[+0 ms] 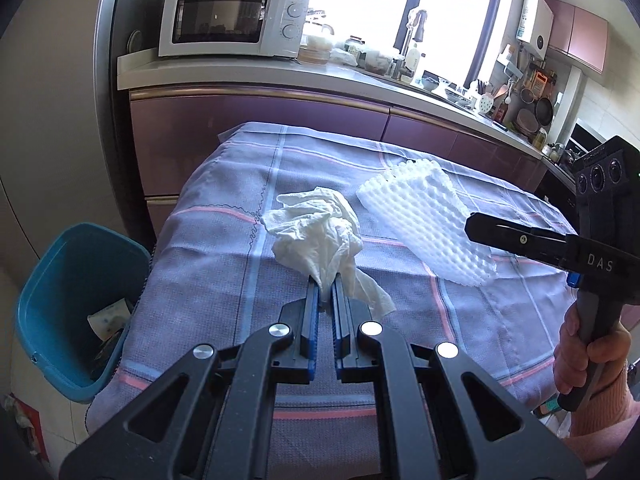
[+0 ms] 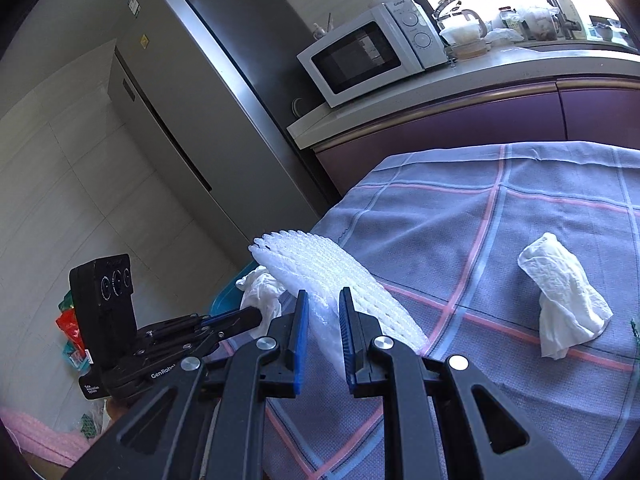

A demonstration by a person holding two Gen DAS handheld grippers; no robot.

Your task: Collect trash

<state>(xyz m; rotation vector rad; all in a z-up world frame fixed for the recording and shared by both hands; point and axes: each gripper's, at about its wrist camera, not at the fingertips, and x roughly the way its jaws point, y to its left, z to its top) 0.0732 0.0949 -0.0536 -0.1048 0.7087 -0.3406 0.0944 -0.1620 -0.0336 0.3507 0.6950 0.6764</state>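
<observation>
My left gripper (image 1: pixel 326 286) is shut on a crumpled white tissue (image 1: pixel 320 232), held above the checked tablecloth (image 1: pixel 224 264). My right gripper (image 2: pixel 325 300) is shut on a white bumpy foam sheet (image 2: pixel 320 268) and lifts it; the sheet also shows in the left wrist view (image 1: pixel 424 216). A second crumpled tissue (image 2: pixel 564 292) lies on the cloth to the right in the right wrist view. The blue trash bin (image 1: pixel 72 304) stands on the floor at the table's left edge, with some trash inside.
A purple kitchen counter (image 1: pixel 280 76) with a white microwave (image 1: pixel 232 20) runs behind the table. A tall grey fridge (image 2: pixel 200 92) stands to the left of it. Dishes and bottles crowd the sink area (image 1: pixel 440 84).
</observation>
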